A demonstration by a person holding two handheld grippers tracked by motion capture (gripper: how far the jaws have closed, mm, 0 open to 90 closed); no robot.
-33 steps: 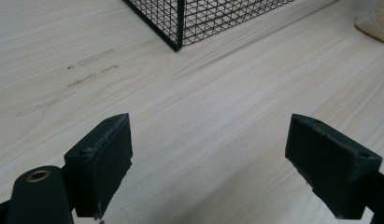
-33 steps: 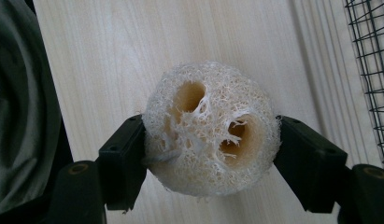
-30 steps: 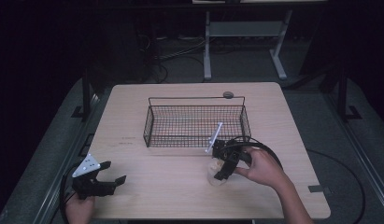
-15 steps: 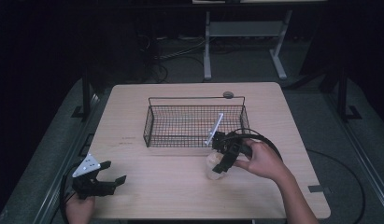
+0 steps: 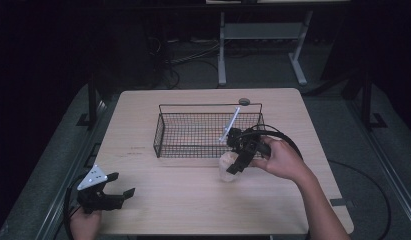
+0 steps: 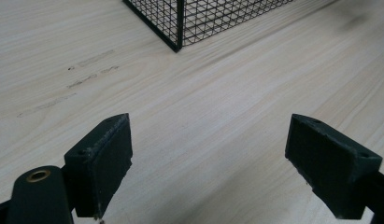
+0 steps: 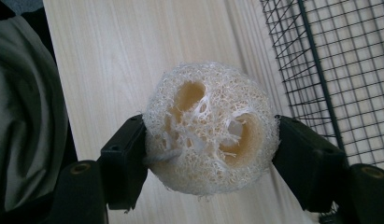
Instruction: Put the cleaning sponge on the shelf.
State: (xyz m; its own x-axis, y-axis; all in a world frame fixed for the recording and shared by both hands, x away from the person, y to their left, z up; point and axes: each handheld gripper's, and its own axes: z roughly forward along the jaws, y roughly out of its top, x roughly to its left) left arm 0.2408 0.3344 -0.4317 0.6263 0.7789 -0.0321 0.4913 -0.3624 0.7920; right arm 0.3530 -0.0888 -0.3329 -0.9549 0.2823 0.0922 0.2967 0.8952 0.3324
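1. Gripping the loofah sponge (image 7: 210, 128) between both jaws, the right gripper (image 5: 239, 160) is clamped nearly as tight as it goes; pads press the sponge's left and right flanks, cut face with holes toward the camera.
2. Loofah sits off the table (image 5: 183, 200), just this side of the wire basket (image 5: 165, 142), close to its near wall.
3. Likely step: lift and carry the sponge into the basket. Hold the squeeze steady; the sponge is soft and springy, so easing off risks a slip.
4. Clear the basket's near rim with the sponge's underside before going forward; the mesh can snag the fibres.
5. Ahead and above the gripper, a white stick-like item (image 5: 230, 122) leans in the basket against the far rim; steer to the open floor beside it.
6. Release low over the basket floor, since a light sponge bounces.
7. Far off on the other side, the left gripper (image 5: 122, 191) rests near the table's edge, jaws spread wide, nothing between them. Leave it parked.
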